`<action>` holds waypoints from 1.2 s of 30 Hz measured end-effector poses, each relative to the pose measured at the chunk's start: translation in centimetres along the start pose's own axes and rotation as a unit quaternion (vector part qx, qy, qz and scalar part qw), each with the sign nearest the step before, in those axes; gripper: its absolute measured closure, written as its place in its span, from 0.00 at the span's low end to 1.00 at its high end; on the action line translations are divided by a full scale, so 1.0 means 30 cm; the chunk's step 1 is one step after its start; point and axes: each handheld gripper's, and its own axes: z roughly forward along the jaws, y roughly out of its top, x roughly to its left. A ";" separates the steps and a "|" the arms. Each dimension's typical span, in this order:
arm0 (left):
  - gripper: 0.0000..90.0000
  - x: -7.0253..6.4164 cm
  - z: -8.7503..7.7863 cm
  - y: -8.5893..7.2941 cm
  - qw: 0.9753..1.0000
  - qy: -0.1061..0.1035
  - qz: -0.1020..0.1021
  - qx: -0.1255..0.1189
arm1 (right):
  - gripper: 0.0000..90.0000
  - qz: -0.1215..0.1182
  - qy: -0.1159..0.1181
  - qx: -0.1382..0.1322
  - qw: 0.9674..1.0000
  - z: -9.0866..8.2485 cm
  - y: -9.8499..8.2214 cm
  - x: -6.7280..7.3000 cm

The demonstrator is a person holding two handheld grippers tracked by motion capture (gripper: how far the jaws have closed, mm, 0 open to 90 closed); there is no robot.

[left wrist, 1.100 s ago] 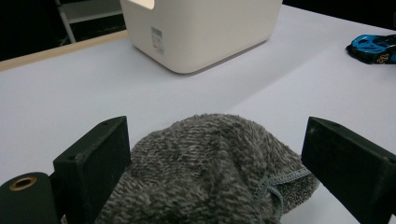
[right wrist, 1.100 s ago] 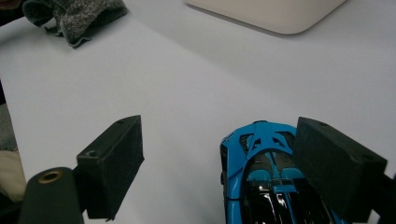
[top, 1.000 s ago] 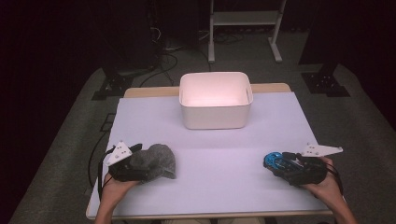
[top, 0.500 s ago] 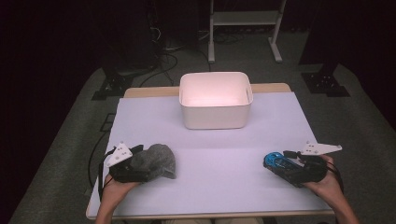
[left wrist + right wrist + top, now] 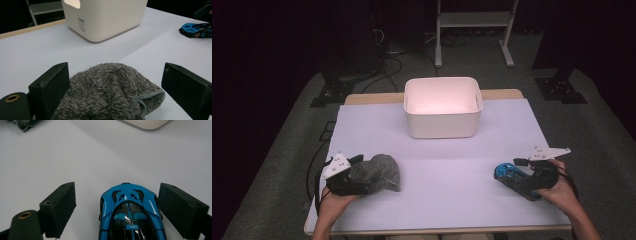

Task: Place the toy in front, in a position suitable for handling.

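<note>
Both claws stood apart. The left claw (image 5: 115,92) straddled the cloth (image 5: 110,92) near the bench's (image 5: 442,165) left front; the right claw (image 5: 117,210) flanked the car (image 5: 131,215) at right front. The car sat nearer one jaw, so closing could have skewed or rolled it away. The limp cloth might have bunched and slipped, snagging short of the bin (image 5: 443,107).

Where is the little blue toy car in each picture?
High view: the blue toy car sits at lower right, at the right gripper.
Left gripper view: it is far off at the upper right edge.
Right gripper view: it is at bottom centre, between the two open jaws.
Shared landmark: the white bin, also at top of the left gripper view.
</note>
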 end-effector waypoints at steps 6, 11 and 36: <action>0.08 -0.003 0.001 -0.002 1.000 -0.001 0.003 0.002 | 0.16 -0.012 -0.012 0.027 0.999 0.011 -0.007 -0.005; 0.08 -0.004 0.002 -0.003 1.000 -0.003 0.004 0.003 | 0.16 -0.014 -0.018 0.043 0.999 0.003 -0.018 -0.012; 0.08 -0.008 0.001 -0.004 1.000 -0.004 0.006 0.002 | 0.16 -0.035 -0.034 0.119 0.992 0.042 -0.060 -0.027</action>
